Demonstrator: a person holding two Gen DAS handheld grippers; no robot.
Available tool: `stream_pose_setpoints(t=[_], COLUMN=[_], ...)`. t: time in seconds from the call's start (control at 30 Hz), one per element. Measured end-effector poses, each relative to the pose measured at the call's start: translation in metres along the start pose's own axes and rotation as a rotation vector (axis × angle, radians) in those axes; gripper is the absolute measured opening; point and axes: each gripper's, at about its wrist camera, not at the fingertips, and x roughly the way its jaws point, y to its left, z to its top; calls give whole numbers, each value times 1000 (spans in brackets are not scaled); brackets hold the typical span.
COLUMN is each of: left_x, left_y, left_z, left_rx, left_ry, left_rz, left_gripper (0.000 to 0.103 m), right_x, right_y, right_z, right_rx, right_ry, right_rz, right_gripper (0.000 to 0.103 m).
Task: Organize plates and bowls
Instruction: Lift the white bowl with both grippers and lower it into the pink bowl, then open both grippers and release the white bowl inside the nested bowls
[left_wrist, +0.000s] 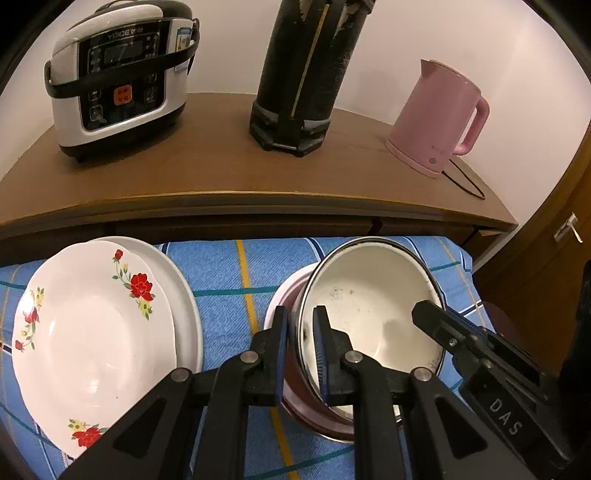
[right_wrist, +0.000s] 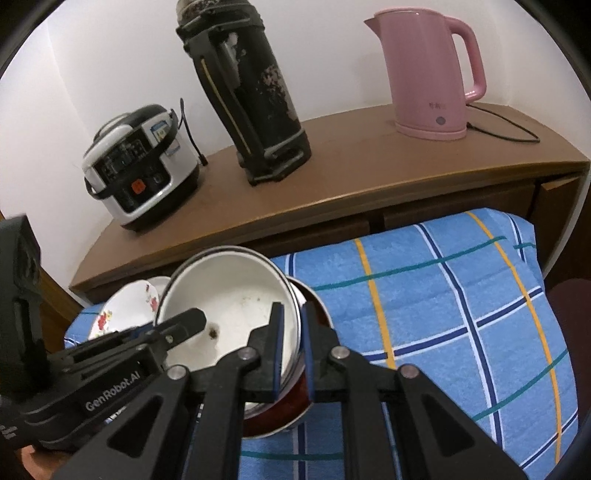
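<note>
A white enamel bowl (left_wrist: 369, 295) (right_wrist: 236, 295) with a dark red outside rests tilted inside a second bowl (left_wrist: 270, 314) (right_wrist: 318, 304), whose rim shows beside it. My left gripper (left_wrist: 301, 325) is shut on the white bowl's left rim, one finger inside and one outside. On the opposite rim my right gripper (right_wrist: 291, 325) is shut the same way. Each gripper also shows in the other's view: the right gripper (left_wrist: 424, 314) and the left gripper (right_wrist: 192, 319). To the left, a floral plate (left_wrist: 92, 325) (right_wrist: 125, 302) lies on a plain white plate (left_wrist: 186, 295).
Everything sits on a blue checked cloth (left_wrist: 229, 277) (right_wrist: 443, 314). Behind it, a wooden cabinet top (left_wrist: 221, 166) carries a rice cooker (left_wrist: 118, 74), a black thermos (left_wrist: 299, 74) and a pink kettle (left_wrist: 439, 110) with its cord.
</note>
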Motion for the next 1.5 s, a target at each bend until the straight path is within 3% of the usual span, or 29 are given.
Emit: stream_pose_setpoints(t=[0.3, 0.43, 0.67, 0.87, 1.17, 1.4, 1.5], left_x=[0, -2, 0, 1, -2, -11, -21], left_y=[-6, -8, -5, -16, -20, -12, -9], left_z=[-1, -1, 5, 4, 11, 20, 23], left_rx=[26, 31, 34, 119, 205, 168, 177], left_ry=[13, 22, 59, 75, 114, 142, 83], left_rz=[21, 33, 31, 75, 77, -30, 46], left_gripper=[15, 16, 16, 16, 19, 26, 33], right_x=[-4, -7, -3, 4, 19, 27, 31], right_y=[3, 5, 2, 0, -6, -11, -11], right_z=[-8, -11, -11, -9, -13, -12, -13], right_rx=[-33, -48, -41, -48, -38, -44, -46], right_ry=[39, 55, 38, 42, 59, 74, 88], right_rz=[-54, -71, -87, -102, -89, -130, -144], right_gripper=[11, 17, 18, 21, 24, 41, 42])
